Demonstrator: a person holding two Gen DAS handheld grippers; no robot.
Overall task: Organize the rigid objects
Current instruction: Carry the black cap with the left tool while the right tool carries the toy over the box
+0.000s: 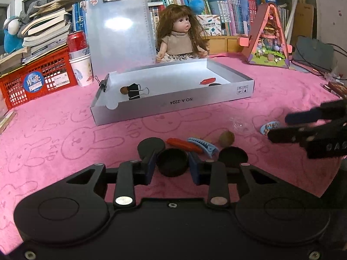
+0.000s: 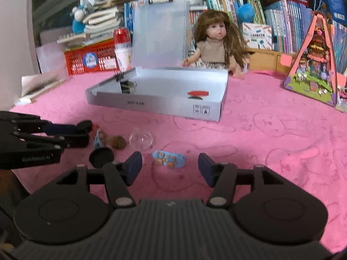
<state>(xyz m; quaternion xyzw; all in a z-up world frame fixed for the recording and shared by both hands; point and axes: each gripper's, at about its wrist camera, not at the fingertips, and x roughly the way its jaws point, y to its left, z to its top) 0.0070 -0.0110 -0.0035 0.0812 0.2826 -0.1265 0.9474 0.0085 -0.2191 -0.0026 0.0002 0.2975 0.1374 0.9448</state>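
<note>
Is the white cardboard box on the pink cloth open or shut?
Open. The white cardboard box has no lid on top, and its inside shows, with a black binder clip and a flat red piece in it.

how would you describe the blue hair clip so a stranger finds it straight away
On the pink blanket, in front of the white box, small items lie in a row. The blue hair clip sits between a red oblong piece and a brown nut; only it is light blue, curved and toothed.

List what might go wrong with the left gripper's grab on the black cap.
The black cap sits between the left gripper fingers, but whether they grip it is unclear, so it may slip. A second black lid, the red piece and the blue hair clip crowd it and may get nudged. The box wall could catch it.
</note>
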